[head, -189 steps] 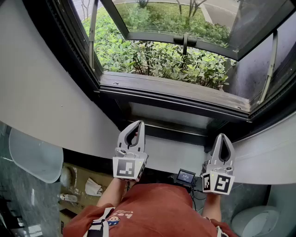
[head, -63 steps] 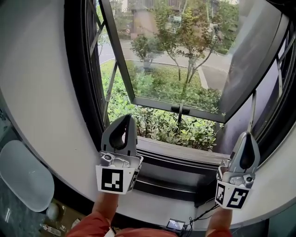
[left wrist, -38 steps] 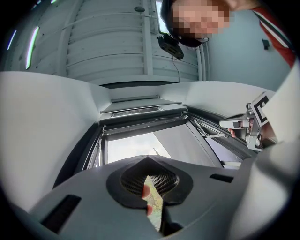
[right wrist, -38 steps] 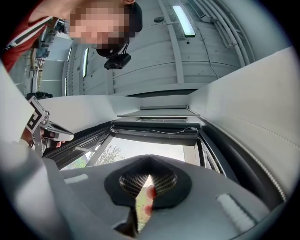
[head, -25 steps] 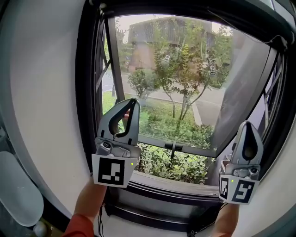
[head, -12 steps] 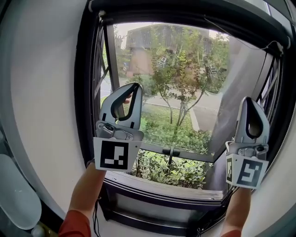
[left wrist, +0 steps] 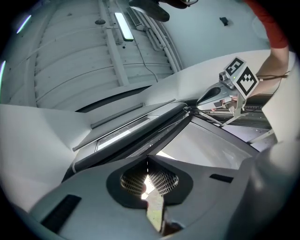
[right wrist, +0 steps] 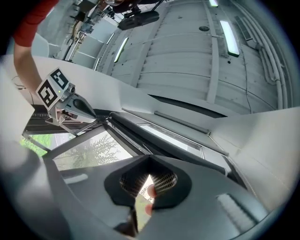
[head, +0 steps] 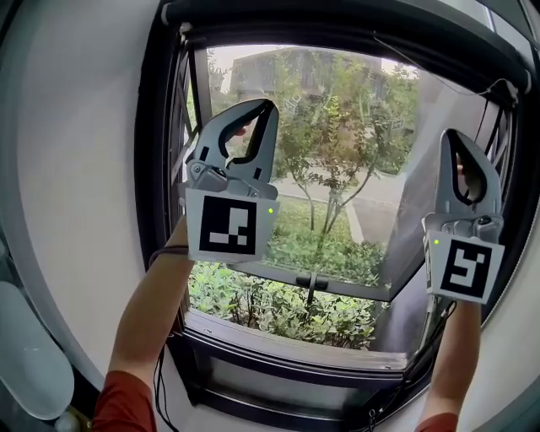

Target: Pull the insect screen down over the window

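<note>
Fingers (left wrist: 79,187) of our left gripper (head: 265,106) and right gripper (head: 450,135), smooth grey curved plastic, we find pressed together on nothing, raised before the black-framed window (head: 152,169), whose insect screen (head: 337,21) sits rolled in a dark tubular housing along the top.

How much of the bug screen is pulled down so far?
None yet: the window shows trees with no mesh across it. Both the left gripper and right gripper, shut and empty, point up toward the dark casing on top. Left: grab the screen's edge there and pull down.
</note>
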Demonstrator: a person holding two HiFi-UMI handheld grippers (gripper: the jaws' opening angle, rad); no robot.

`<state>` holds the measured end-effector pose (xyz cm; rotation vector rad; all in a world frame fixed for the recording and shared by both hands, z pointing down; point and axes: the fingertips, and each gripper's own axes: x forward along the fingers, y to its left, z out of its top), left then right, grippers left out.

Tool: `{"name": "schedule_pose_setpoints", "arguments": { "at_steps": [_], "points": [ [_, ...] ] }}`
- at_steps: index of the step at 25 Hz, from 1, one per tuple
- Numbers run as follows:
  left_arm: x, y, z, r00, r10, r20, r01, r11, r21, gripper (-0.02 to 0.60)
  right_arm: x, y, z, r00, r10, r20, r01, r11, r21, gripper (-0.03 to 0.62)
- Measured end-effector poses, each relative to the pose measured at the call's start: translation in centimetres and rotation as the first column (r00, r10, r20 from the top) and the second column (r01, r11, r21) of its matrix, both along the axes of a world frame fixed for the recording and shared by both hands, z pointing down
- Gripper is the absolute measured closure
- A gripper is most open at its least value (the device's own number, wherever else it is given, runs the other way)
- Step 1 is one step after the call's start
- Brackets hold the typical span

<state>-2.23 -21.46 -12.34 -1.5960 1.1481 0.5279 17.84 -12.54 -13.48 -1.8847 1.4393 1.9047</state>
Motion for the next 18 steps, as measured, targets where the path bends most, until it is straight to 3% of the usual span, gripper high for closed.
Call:
{"name": "schedule_pose_setpoints", "arguments": {
  "at_steps": [7, 14, 16, 18],
  "points": [
    [0.6, 0.4, -4.2, 0.993, -0.105, 0.062, 0.100, 0.991, 0.088, 0.577, -0.5, -1.1, -4.2, 0.996, 0.074, -0.050, -0.075, 0.997, -0.008, 0.585],
    [1.1, 0.8, -7.7, 0.972, -0.209, 0.108, 0.193, 0.971, 0.140, 0.575, -0.4, -2.1, -7.1, 0.961, 0.237, -0.145, -0.240, 0.971, -0.004, 0.585],
    [1.4, 0.3, -8.3, 0.953, -0.269, 0.136, 0.247, 0.955, 0.162, 0.575, -0.2, -2.4, -8.0, 0.945, 0.282, -0.163, -0.286, 0.958, 0.000, 0.583],
    [1.8, -0.3, -8.8, 0.914, -0.368, 0.170, 0.332, 0.920, 0.206, 0.575, -0.3, -2.8, -8.8, 0.926, 0.325, -0.194, -0.329, 0.944, 0.012, 0.583]
  ]
}}
